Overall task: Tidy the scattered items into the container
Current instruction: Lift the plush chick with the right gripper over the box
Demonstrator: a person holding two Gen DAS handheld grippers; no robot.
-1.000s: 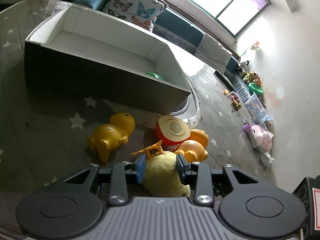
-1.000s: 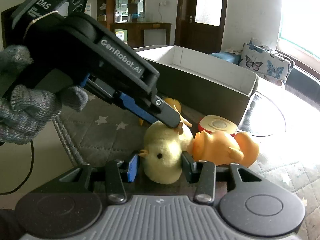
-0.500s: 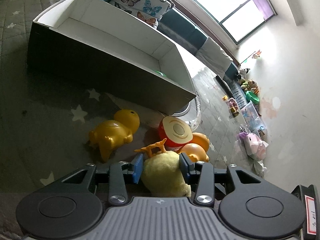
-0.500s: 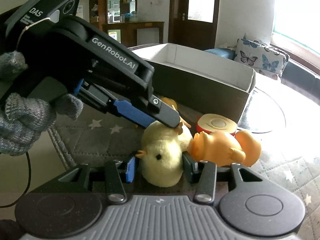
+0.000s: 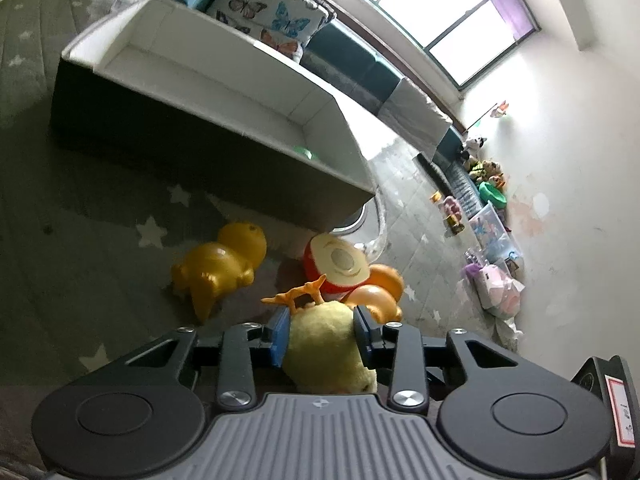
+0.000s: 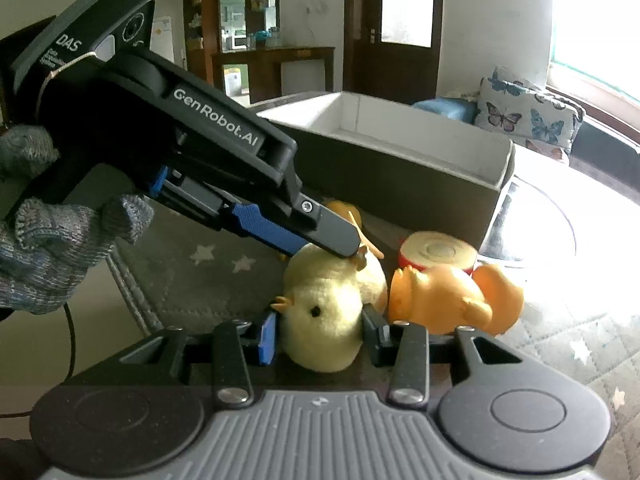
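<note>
A yellow plush chick (image 5: 328, 348) lies on the grey star rug. It is held from two sides. My left gripper (image 5: 320, 334) is closing on its body, pads pressed into the fluff, orange feet poking out ahead. My right gripper (image 6: 319, 338) is closing on its head (image 6: 324, 320), both pads against it. In the right wrist view a left finger (image 6: 332, 236) lies over the chick's back, held by a gloved hand (image 6: 48, 248). The container, a long box (image 5: 200, 80) with dark outside and white inside, stands just beyond (image 6: 400, 120).
Around the chick lie a yellow rubber duck (image 5: 216, 268), a red apple half (image 5: 336, 264) and an orange rubber duck (image 6: 452, 300). Something small and green (image 5: 304, 151) sits inside the box. A glass bowl (image 6: 532, 232) stands at the box's right end. Toys line the far wall.
The left pads spread a little and came back onto the chick's body. The right pads narrowed slightly on its head. Both hands stayed about where they were.
</note>
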